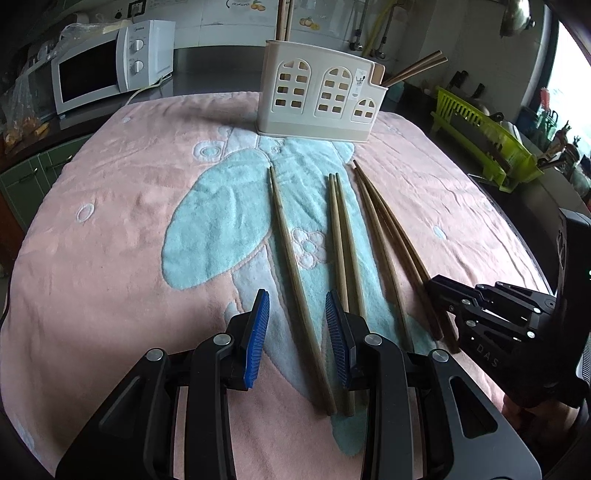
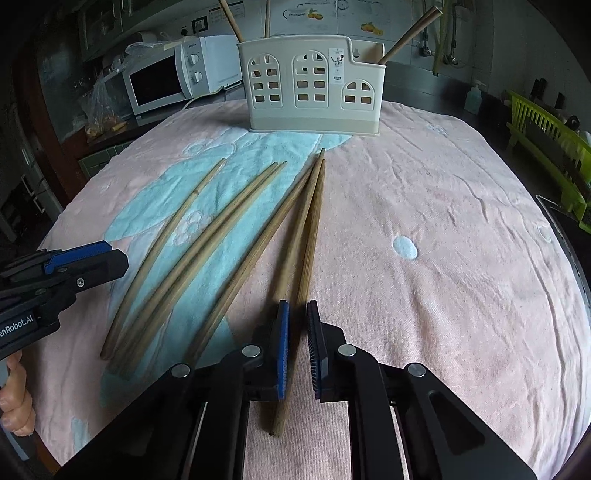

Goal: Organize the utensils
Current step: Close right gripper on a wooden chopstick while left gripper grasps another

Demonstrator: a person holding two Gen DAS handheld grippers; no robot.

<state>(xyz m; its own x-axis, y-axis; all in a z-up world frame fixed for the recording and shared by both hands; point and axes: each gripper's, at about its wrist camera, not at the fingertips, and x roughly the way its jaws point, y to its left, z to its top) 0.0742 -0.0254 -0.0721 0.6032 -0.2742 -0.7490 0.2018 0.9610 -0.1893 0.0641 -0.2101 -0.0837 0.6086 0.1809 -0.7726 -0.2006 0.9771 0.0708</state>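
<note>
Here, a cream plastic utensil holder (image 2: 314,83) with arched window cut-outs stands upright at the far edge of a desk covered by a pink and blue towel (image 2: 424,221). Wooden chopsticks (image 2: 410,35) lean out of its low right compartment, and two more sticks (image 2: 231,18) rise from its taller left part. A small white label (image 2: 337,65) on the holder's front carries print too small to read.

Five more chopsticks lie loose on the towel in front of the holder, tips pointing toward it: a single chopstick (image 1: 295,280) nearest the left side, a touching pair (image 1: 343,258) beside it, and a darker pair (image 1: 388,240) toward the right.

The left claw (image 1: 297,332) hangs released over the towel, its blue pads on either side of the single chopstick without touching it. The right claw (image 2: 297,347) is low over the thick ends of the darker pair (image 2: 295,251); its pads stand narrowly apart with one stick between them, and whether they press on it cannot be told.

Seen from the right wrist, the left claw's body reads "enRobot.AI", with the start cut off. Seen from the left wrist, the right claw's body (image 1: 498,321) shows the letters "DAS".

Behind the desk's far left corner sits a white microwave (image 2: 173,79) whose small logo cannot be read, and a lime-green dish rack (image 1: 484,136) stands off the right edge.
</note>
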